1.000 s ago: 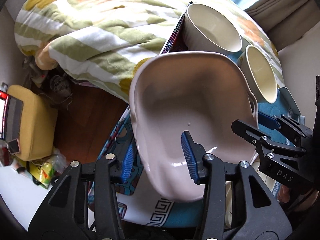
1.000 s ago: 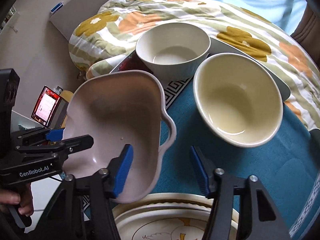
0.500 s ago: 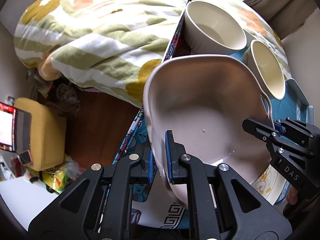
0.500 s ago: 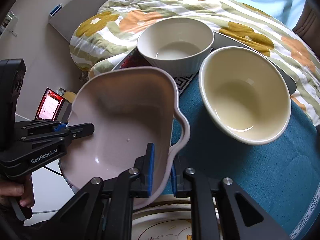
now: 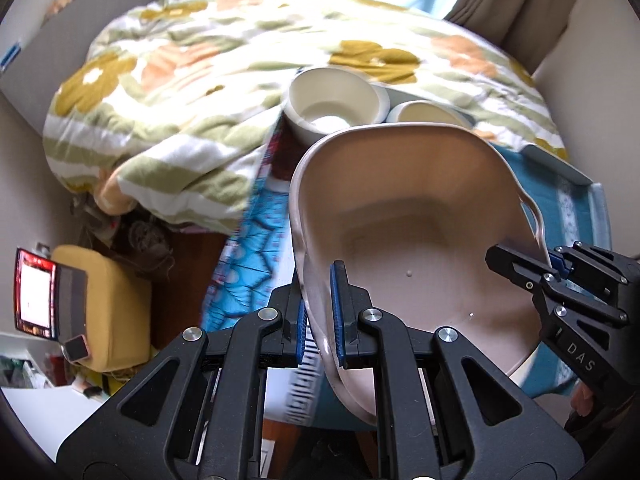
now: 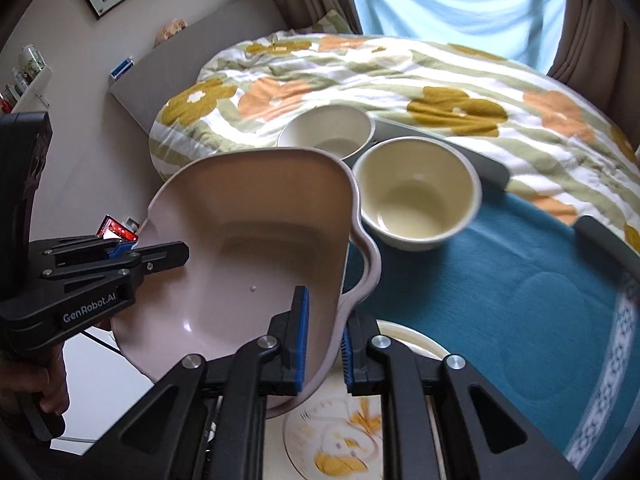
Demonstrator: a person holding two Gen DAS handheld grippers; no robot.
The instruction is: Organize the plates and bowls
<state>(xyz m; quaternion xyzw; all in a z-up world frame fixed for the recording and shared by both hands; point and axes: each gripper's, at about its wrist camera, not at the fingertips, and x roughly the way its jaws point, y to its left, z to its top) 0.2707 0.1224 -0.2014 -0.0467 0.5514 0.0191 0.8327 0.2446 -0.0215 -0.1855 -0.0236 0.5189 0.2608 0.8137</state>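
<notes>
Two handheld grippers grip a pale pink handled dish (image 5: 420,240) by opposite sides of its rim, holding it tilted in the air above the bench (image 6: 520,300); the left gripper (image 5: 320,312) has its blue-padded jaws clenched on the dish's left wall, one pad inside and one outside; the right gripper (image 6: 324,340) is clamped the same way on the wall beside the dish's looped handle, and in the left wrist view it shows at the far right edge, its tips on the rim; the dish's glossy inside carries a tiny pale speck near the middle; beneath the dish and just ahead of the right gripper lies a cream plate (image 6: 352,432) with an orange-and-yellow printed motif, partly hidden by the dish and the jaws; farther back on the teal cloth that covers the bench stand two cream bowls, upright and close side by side, the nearer bowl (image 6: 416,196) a warmer yellowish cream and the farther bowl (image 6: 328,130) whiter, whether they touch cannot be told; a quilt (image 6: 400,80) with mustard and orange flowers and olive stripes is heaped behind the bowls, against the far edge of the bench; pale blue curtains (image 6: 460,4) hang at the window beyond; in the left wrist view a yellow cushion (image 5: 104,304) sits low at the left, with a red-framed lit screen (image 5: 34,292) beside it.
</notes>
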